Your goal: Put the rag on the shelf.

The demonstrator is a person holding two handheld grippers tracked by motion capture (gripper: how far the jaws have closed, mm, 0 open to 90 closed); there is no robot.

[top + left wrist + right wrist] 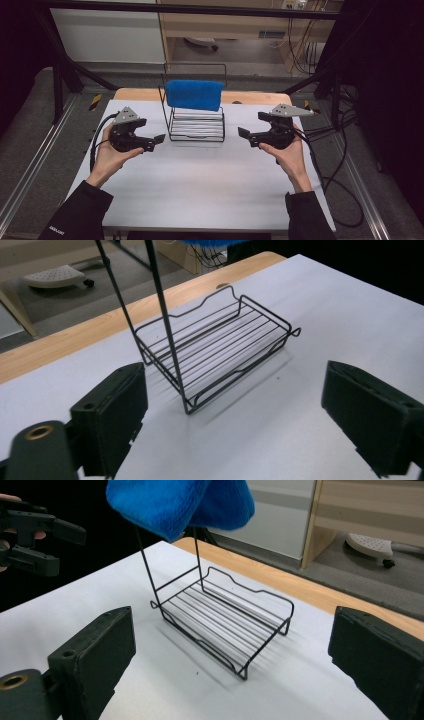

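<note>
The blue cloth [194, 94] already hangs over the top bar of the wire rack [197, 131] mid-desk [200, 175]. Left tongs [156, 141] and right tongs [246, 135] flank it, wide open, empty; hanging looks finished.

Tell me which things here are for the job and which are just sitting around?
For the job: blue cloth draped over the wire rack; left hand-held gripper and right hand-held gripper, both open and empty.

Just around: white wheeled base on the floor, cables behind the table.
</note>
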